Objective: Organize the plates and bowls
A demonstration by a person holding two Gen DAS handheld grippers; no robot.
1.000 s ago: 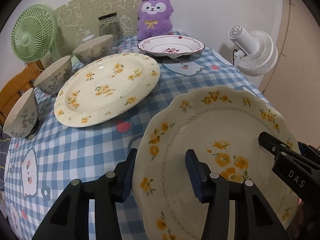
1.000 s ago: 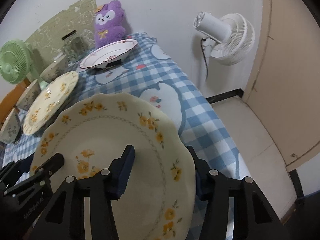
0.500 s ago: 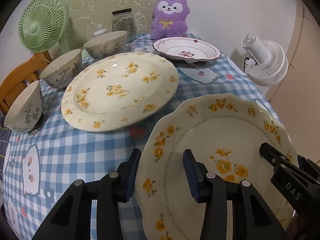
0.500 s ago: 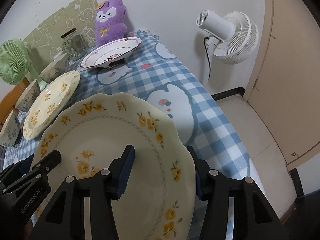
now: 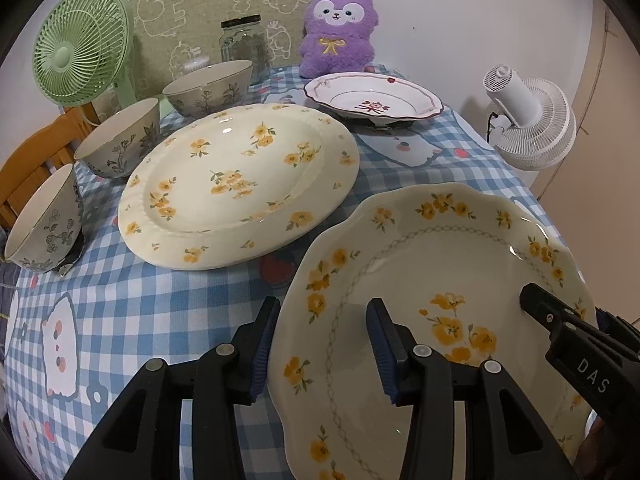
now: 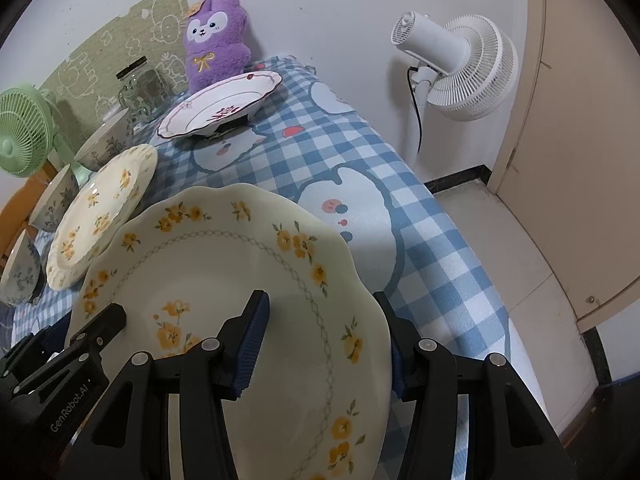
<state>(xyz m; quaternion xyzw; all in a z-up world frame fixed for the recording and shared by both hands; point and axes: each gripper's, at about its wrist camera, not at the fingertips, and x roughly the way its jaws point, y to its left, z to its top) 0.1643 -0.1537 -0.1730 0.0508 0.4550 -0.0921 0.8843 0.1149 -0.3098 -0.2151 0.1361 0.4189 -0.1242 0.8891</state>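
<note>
Holding one scalloped yellow-flowered plate [image 5: 440,264] at the desk's [image 5: 120,304] near right edge, I have left tool [image 5: 320,344] and right tool [image 6: 320,336] each clamped on opposite rims.

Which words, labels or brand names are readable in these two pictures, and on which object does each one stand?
"DAS": white letters on the right gripper, seen from the left wrist camera.
"GenRobot.AI": white letters on the left gripper, seen from the right wrist camera.
Orange tag on the purple plush toy: too small to read.
Red mark in the red-rimmed plate: a motif, not legible text.
</note>
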